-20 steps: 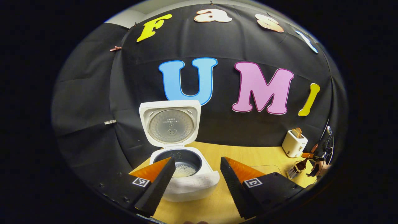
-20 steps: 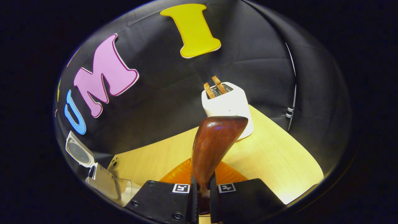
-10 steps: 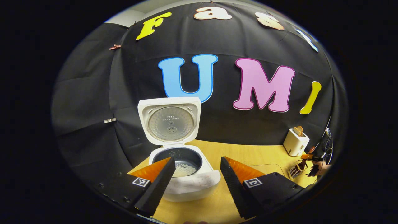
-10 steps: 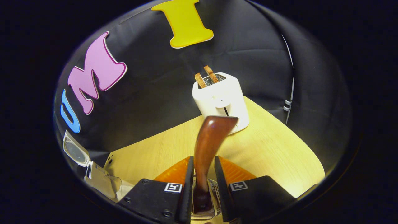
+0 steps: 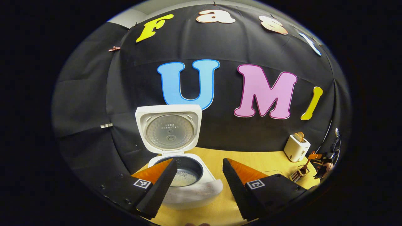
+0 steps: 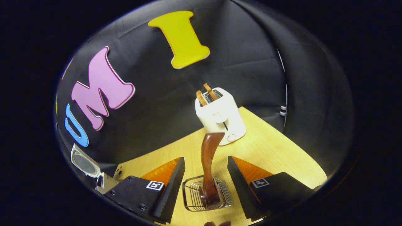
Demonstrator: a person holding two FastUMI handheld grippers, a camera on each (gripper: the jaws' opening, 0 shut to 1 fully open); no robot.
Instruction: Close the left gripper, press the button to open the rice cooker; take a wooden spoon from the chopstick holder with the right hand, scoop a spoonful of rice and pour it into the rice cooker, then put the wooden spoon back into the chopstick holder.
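Note:
The white rice cooker [image 5: 188, 188] stands with its lid [image 5: 169, 128] raised and rice [image 5: 183, 179] in its dark pot. My left gripper [image 5: 201, 185] hovers open just in front of it, fingers apart and holding nothing. In the right gripper view the wooden spoon [image 6: 209, 166] stands upright in the wire chopstick holder [image 6: 205, 197]. My right gripper [image 6: 205, 188] is open, its fingers on either side of the holder and clear of the spoon. The spoon and holder [image 5: 298, 174] also show far right in the left gripper view, with the other gripper [image 5: 320, 160] beside them.
A white toaster [image 6: 220, 117] with two slices in it stands on the wooden table [image 6: 276, 157] behind the chopstick holder, near the back wall. It also shows as the toaster [image 5: 296, 147] at the far right. The open rice cooker lid [image 6: 83, 160] appears at the left edge.
My right gripper opened and let go of the wooden spoon, which now stands in the chopstick holder. The gripper pulled back from it. The left gripper stayed open and barely shifted.

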